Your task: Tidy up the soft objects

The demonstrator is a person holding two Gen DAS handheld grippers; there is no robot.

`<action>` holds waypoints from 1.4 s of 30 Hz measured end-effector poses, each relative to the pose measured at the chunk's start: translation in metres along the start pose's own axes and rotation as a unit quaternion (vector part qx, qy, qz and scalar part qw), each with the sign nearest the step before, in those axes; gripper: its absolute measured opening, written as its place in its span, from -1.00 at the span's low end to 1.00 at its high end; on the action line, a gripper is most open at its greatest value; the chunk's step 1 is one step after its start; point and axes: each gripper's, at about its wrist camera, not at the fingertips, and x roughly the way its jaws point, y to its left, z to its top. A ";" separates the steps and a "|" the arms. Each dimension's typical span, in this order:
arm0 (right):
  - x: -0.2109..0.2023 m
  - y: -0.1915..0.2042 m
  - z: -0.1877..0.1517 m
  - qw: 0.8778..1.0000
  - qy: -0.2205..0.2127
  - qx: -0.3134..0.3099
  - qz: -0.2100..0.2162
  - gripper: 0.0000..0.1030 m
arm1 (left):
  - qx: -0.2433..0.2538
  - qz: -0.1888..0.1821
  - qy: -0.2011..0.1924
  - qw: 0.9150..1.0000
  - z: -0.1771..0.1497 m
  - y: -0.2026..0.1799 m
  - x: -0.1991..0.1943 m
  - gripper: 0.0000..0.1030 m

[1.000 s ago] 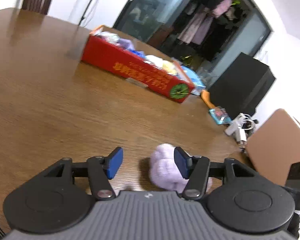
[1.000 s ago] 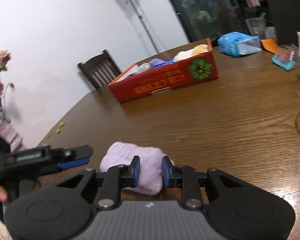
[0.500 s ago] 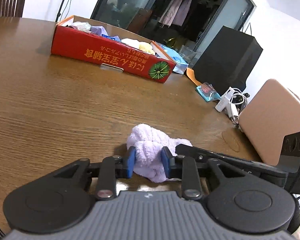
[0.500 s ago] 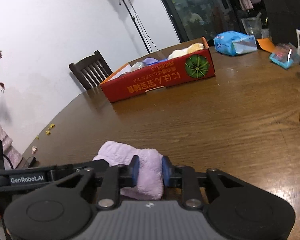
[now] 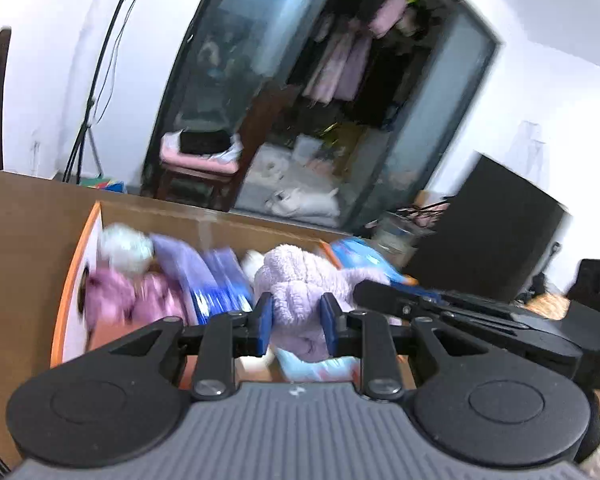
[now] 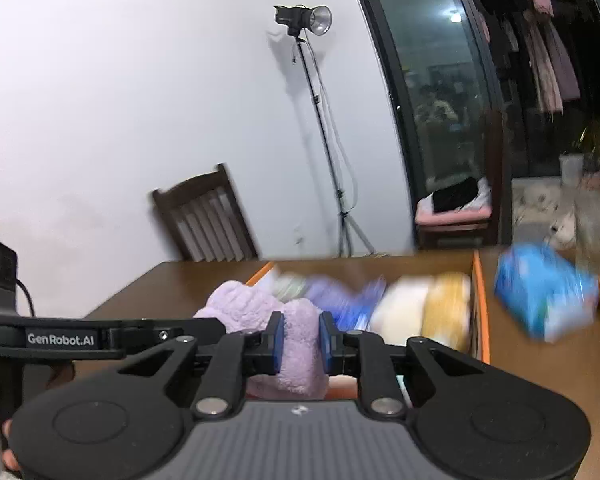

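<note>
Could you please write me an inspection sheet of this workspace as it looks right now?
Surface: brown wooden table, mostly bare beside the box.
Job's things: fluffy lilac towel held up over the orange-rimmed cardboard box; box holds blurred pink, blue, white and yellow soft items.
Clutter: blue plastic packet on the table beside the box.
Grippers: left gripper and right gripper each shut on the towel.
Cables: thin cables hang along the light stand.
Surroundings: dark wooden chair, white wall, glass door, hanging clothes.
</note>
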 end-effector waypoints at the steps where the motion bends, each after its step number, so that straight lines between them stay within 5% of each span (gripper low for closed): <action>1: 0.025 -0.006 0.014 1.000 0.007 -0.006 -0.012 -0.65 | 0.004 0.016 0.005 1.000 0.014 0.008 0.022 -0.50; 5: 0.120 -0.025 0.042 0.998 0.055 -0.010 -0.042 -0.66 | -0.007 0.071 0.041 0.997 0.042 0.041 0.101 -0.51; 10: 0.206 -0.039 0.039 0.989 0.130 -0.033 -0.061 -0.67 | 0.034 0.129 0.097 0.986 0.036 0.059 0.158 -0.52; 13: 0.234 -0.055 0.030 0.983 0.176 -0.014 -0.049 -0.66 | 0.067 0.119 0.110 0.985 0.033 0.056 0.162 -0.50; 17: 0.234 -0.066 0.024 0.982 0.184 0.017 -0.040 -0.66 | 0.089 0.124 0.114 0.982 0.026 0.047 0.164 -0.47; 18: 0.230 -0.067 0.024 0.982 0.185 0.019 -0.042 -0.68 | 0.099 0.126 0.116 0.980 0.025 0.041 0.165 -0.44; 21: 0.220 -0.069 0.023 0.982 0.179 0.024 -0.053 -0.61 | 0.123 0.111 0.126 0.978 0.021 0.031 0.170 0.28; 28: 0.152 -0.054 0.053 0.986 0.148 0.001 -0.073 -0.32 | 0.116 0.135 0.082 0.981 0.033 0.012 0.113 0.36; 37: 0.010 -0.034 0.080 0.985 0.121 -0.039 -0.116 0.00 | 0.124 0.169 -0.002 0.978 0.056 -0.028 -0.035 0.56; 42: -0.065 -0.020 0.070 0.989 0.072 -0.032 -0.126 0.17 | 0.106 0.184 -0.056 0.976 0.041 -0.041 -0.097 0.66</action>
